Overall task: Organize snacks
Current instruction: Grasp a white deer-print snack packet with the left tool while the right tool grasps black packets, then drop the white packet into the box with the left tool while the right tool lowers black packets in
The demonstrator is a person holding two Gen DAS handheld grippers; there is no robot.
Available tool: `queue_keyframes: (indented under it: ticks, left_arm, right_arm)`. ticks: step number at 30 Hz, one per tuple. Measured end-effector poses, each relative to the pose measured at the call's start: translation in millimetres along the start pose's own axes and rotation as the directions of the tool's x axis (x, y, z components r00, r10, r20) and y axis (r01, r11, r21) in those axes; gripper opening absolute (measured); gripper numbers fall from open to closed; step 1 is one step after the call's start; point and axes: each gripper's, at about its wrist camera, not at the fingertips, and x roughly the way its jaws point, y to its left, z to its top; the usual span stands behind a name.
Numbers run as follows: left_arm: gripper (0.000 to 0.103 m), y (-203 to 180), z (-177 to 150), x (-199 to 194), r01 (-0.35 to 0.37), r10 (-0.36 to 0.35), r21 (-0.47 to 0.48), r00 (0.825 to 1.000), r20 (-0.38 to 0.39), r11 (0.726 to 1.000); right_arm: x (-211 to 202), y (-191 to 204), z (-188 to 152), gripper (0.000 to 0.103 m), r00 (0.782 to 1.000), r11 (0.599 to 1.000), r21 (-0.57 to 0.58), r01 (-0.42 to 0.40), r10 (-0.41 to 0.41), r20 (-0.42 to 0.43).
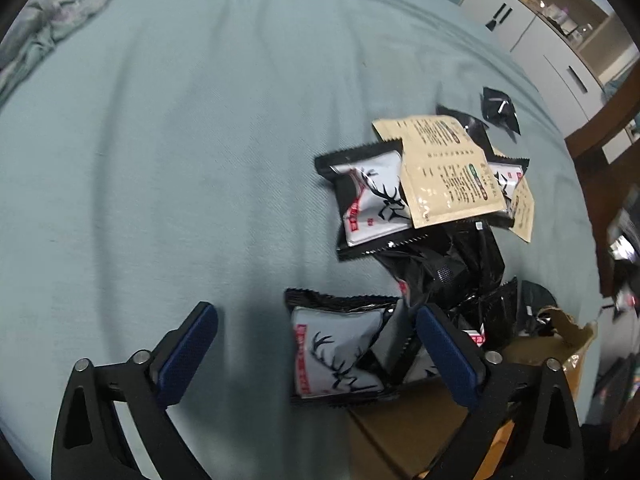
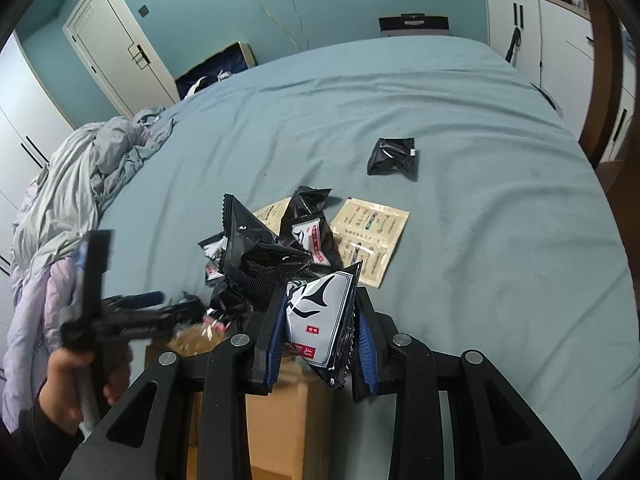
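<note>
Black-and-white deer-print snack packs [image 1: 372,196] lie in a heap on the blue-grey bed [image 1: 180,160], mixed with beige sachets [image 1: 444,176]. My left gripper [image 1: 316,308] points down over the heap's near edge, open wide, with one deer pack [image 1: 336,352] lying between its blue pads untouched. My right gripper [image 2: 320,300] is shut on another deer pack [image 2: 320,320], held off the bed above a cardboard box [image 2: 288,400]. The heap [image 2: 260,256] and sachets [image 2: 372,236] lie just beyond it. The left gripper [image 2: 132,312] shows blurred at the left, in a hand [image 2: 68,376].
One black pack [image 2: 394,158] lies apart, farther up the bed. A crumpled duvet [image 2: 72,200] fills the bed's left side. The cardboard box [image 1: 420,432] sits at the bed's near edge. White cabinets [image 2: 532,40] stand to the right, a door [image 2: 112,44] at back left.
</note>
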Motion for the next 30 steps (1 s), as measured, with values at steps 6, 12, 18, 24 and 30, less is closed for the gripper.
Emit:
queue_keyframes:
  ticks: [6,12,18,24,30]
  left_arm:
    - [0.051,-6,0,-1,0.104,-0.105,-0.012,0.994,-0.033,0.994]
    - [0.048,-15,-6,-16,0.070,-0.070,0.015,0.997,0.033,0.997]
    - [0.048,5,-9,-54,0.077,-0.065,-0.080,0.987,0.146,0.994]
    - [0.048,1,-30,-105,0.034,-0.026,-0.026,0.967,0.254,0.999]
    - [0.048,-30,-66,-132,0.012,-0.043,0.111,0.958,0.282,0.994]
  right_arm:
    - [-44,-10,-26,0.030,0.998,1.000,0.022,0.004,-0.005,0.060]
    - [-77,-17,-72,0.030,0.996,0.999,0.026,0.040,-0.042,0.081]
    - [-100,-11,-83,0.030,0.989,0.999,0.031,0.034,-0.038,0.144]
    - [-81,-9,-82,0.030,0.994,0.999,0.020,0.050,-0.052,0.101]
    - [-75,1,-78,0.030,0.992,0.996,-0.021,0.086,-0.084,0.091]
